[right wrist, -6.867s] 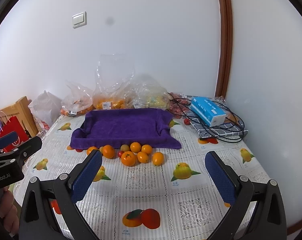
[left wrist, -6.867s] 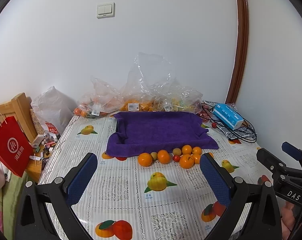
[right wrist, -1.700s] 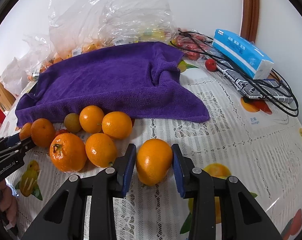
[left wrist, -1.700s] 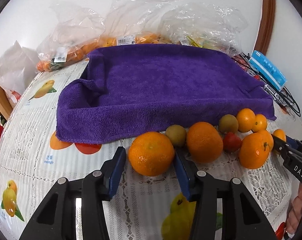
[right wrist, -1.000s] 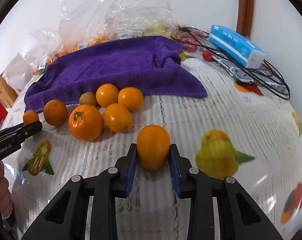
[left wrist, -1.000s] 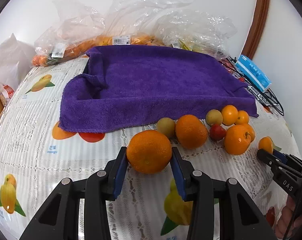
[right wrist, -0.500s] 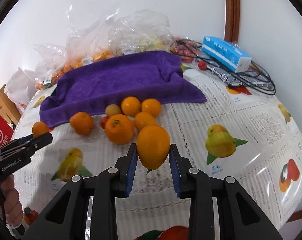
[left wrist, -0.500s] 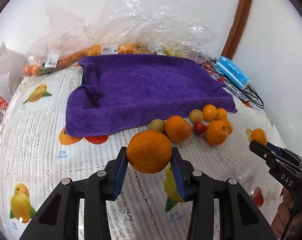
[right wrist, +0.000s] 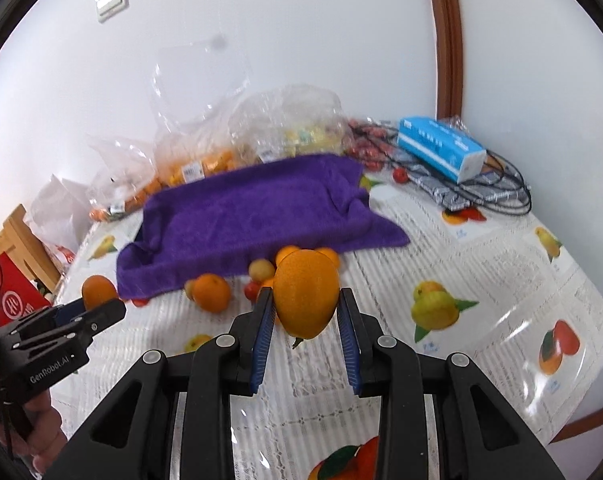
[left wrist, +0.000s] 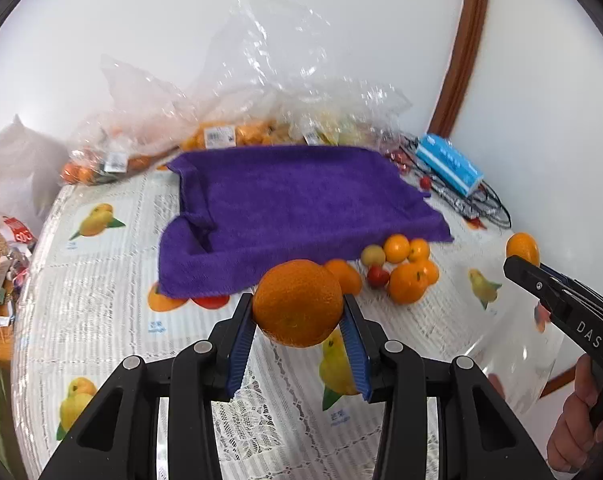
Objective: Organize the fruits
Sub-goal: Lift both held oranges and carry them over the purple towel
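My left gripper is shut on a large round orange and holds it above the table. My right gripper is shut on a paler, oval orange, also lifted. The purple towel tray lies beyond both, also in the right wrist view. Several small oranges, a green-yellow fruit and a red tomato lie in front of its near edge. The right gripper with its orange shows at the right of the left wrist view; the left one shows at the left of the right wrist view.
Clear plastic bags of fruit stand behind the towel by the wall. A blue tissue pack and black cables lie at the back right. A red paper bag and wooden furniture sit off the table's left edge. The tablecloth has fruit prints.
Both grippers have lifted their oranges higher off the table and pulled back; the pile by the towel looks smaller and further away.
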Available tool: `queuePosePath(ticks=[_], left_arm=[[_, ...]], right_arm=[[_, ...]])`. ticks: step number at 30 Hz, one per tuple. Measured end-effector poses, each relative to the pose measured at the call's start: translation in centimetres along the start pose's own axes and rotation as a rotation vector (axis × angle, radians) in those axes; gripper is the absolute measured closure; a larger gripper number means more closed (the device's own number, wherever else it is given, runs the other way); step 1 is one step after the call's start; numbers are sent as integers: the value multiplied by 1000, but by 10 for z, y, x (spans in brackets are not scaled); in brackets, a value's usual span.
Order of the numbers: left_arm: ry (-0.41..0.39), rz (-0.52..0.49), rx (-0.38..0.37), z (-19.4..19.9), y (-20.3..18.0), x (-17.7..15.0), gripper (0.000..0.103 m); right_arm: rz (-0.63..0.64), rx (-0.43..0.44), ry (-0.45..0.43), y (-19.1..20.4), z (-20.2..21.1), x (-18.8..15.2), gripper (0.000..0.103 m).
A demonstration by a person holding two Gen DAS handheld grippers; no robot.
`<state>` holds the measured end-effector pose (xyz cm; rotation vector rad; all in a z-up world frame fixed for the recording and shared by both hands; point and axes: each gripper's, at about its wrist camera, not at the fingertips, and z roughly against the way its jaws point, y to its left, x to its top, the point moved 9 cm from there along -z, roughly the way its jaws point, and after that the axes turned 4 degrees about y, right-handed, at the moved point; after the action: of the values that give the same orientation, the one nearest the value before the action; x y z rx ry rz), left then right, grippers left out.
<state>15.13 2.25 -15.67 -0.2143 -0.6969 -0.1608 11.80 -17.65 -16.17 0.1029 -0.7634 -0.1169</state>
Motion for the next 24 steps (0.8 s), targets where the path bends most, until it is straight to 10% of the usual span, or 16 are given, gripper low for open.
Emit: queuePosePath(ticks=[24], left_arm=[[-113, 201, 166, 30, 24, 44, 63]], right_arm=[[151, 119, -78, -6, 1, 77, 71]])
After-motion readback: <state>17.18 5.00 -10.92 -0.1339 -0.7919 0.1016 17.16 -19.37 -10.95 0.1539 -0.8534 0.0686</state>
